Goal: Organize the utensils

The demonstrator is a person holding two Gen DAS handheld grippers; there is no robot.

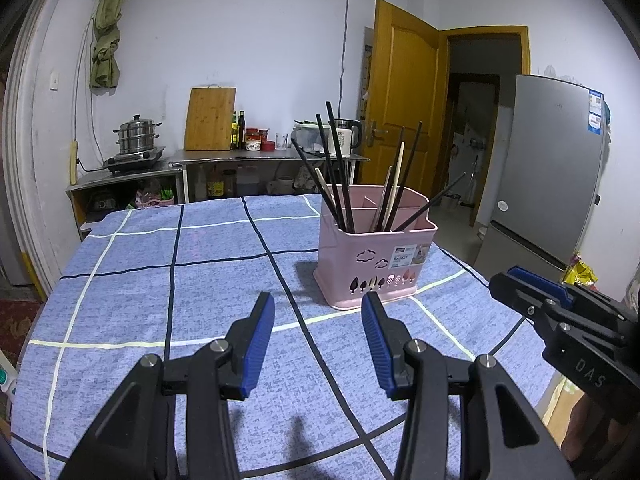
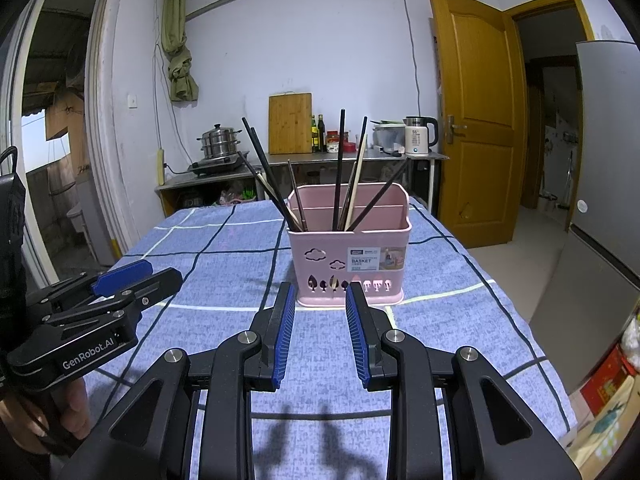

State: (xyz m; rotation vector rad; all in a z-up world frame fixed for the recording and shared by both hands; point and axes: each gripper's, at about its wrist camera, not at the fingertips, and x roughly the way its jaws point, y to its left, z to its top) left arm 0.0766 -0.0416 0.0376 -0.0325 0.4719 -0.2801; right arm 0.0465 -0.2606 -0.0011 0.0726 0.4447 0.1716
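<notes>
both claws, left gripper (image 1: 318,336) & right gripper (image 2: 320,332), sat partly open w/ nothing held; grabbing 1 leaning chopstick (image 2: 340,168) could've tipped the pink basket (image 2: 348,256).

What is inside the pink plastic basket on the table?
The pink plastic basket holds black chopsticks and pale wooden chopsticks, leaning in two groups in the front compartment. Their lower ends and the basket's bottom are hidden by its wall.
</notes>
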